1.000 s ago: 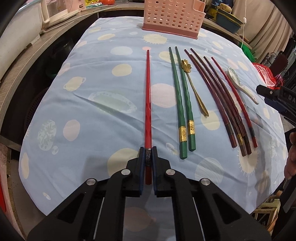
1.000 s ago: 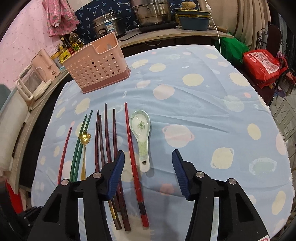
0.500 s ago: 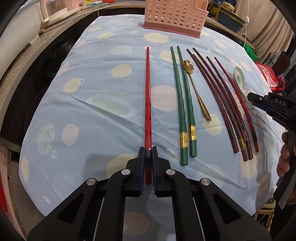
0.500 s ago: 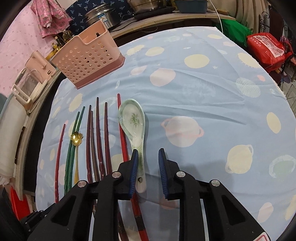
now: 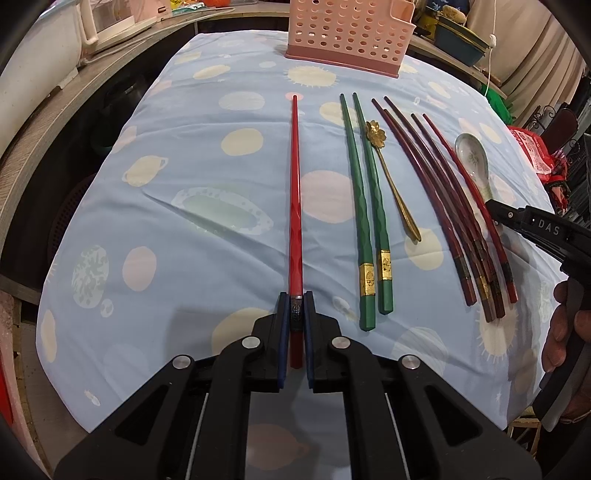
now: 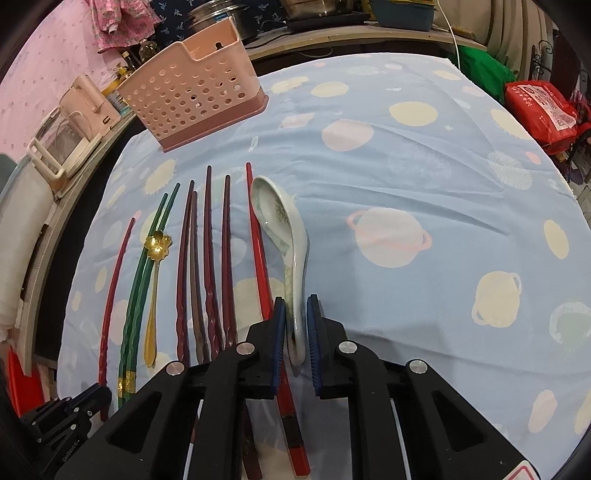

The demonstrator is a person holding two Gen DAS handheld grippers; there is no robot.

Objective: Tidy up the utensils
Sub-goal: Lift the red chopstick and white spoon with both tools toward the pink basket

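Planet-print tabletop: your left gripper clamps the red chopstick. Only the right view shows your right gripper closing, fingers on the ceramic spoon.

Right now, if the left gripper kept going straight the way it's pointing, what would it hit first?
Probably the tablecloth: the left gripper, shut on the red chopstick, angles down toward it. The pink basket lies farther along, though depth is hard to judge.
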